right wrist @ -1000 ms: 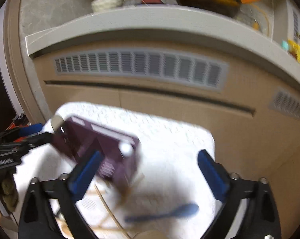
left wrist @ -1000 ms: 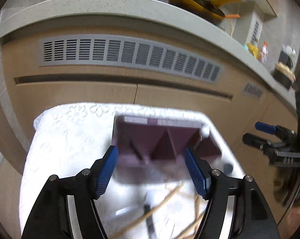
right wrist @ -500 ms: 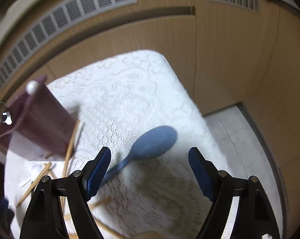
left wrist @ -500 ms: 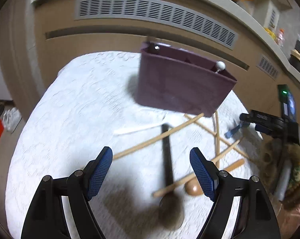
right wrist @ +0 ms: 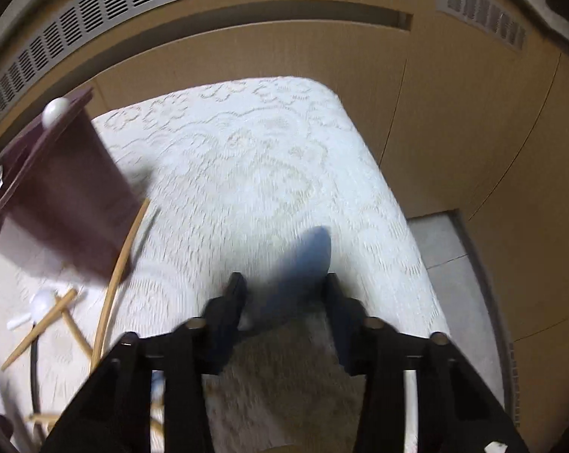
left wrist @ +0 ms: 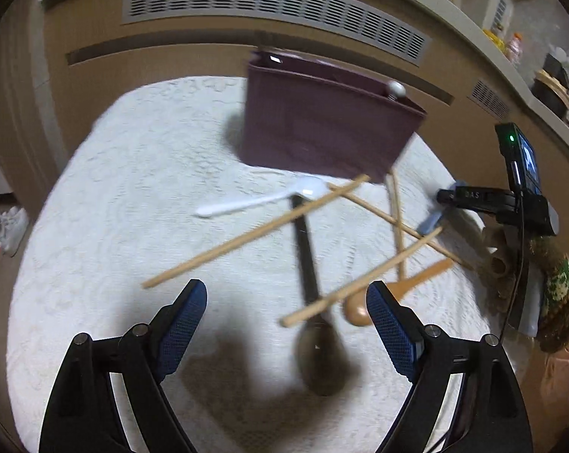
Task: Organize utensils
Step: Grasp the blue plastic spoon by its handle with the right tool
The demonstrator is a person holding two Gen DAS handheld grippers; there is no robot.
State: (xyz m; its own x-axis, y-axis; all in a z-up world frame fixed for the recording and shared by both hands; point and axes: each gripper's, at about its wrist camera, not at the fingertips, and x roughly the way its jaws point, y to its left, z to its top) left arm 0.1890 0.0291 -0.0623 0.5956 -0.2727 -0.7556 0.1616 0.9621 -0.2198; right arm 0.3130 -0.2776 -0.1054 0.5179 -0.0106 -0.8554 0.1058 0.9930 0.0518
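Observation:
A purple utensil holder (left wrist: 322,128) stands at the back of a white lace-covered table (left wrist: 114,188); it also shows in the right wrist view (right wrist: 58,188). Loose in front of it lie a white plastic spoon (left wrist: 262,198), a black spoon (left wrist: 314,309), a wooden spoon (left wrist: 394,294) and several wooden chopsticks (left wrist: 254,236). My left gripper (left wrist: 284,324) is open above the black spoon. My right gripper (right wrist: 280,294) is partly closed, its jaws on either side of a blue spoon (right wrist: 303,260); the blur hides any contact. It also shows in the left wrist view (left wrist: 469,198).
A wooden cabinet front with a grey vent (left wrist: 269,3) rises just behind the table. The table's right edge (right wrist: 409,234) drops to a grey floor (right wrist: 446,249). A countertop with kitchen items (left wrist: 548,75) runs at upper right.
My right gripper has come down over the blue spoon and its jaws have narrowed around it. My left gripper pulled back from the holder and now hangs over the loose utensils.

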